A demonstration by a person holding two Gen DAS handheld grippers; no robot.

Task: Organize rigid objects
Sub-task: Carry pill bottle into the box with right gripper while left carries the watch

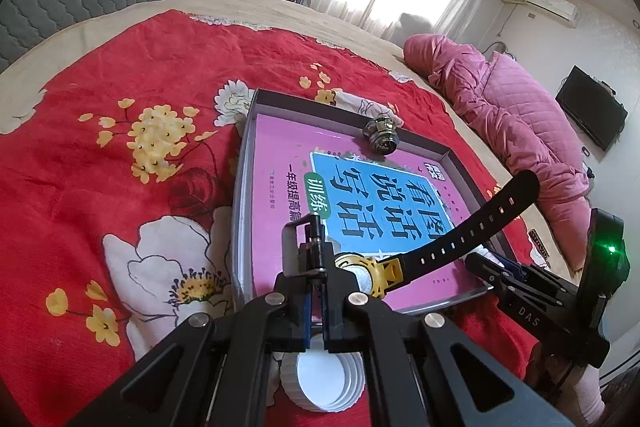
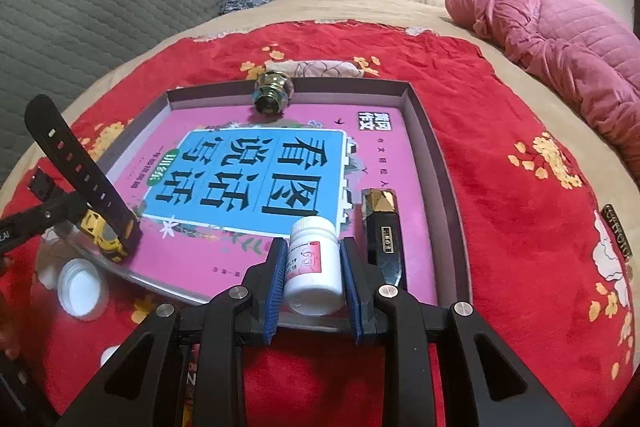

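Red flowered bedspread [image 2: 500, 115] bearing a shallow tray [image 2: 424, 131]. Right gripper [image 2: 313, 267] is clamped on an upright white bottle [image 2: 313, 263] at the tray's near edge. Left gripper [image 1: 318, 291], fingers together on a watch [image 1: 400, 263] (strap slanting up), holds it over the near left corner.

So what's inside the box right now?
The box holds a pink book; on it sit a metal knob, black lighter and the white bottle between the right tool's fingers. Anything under the book is hidden.
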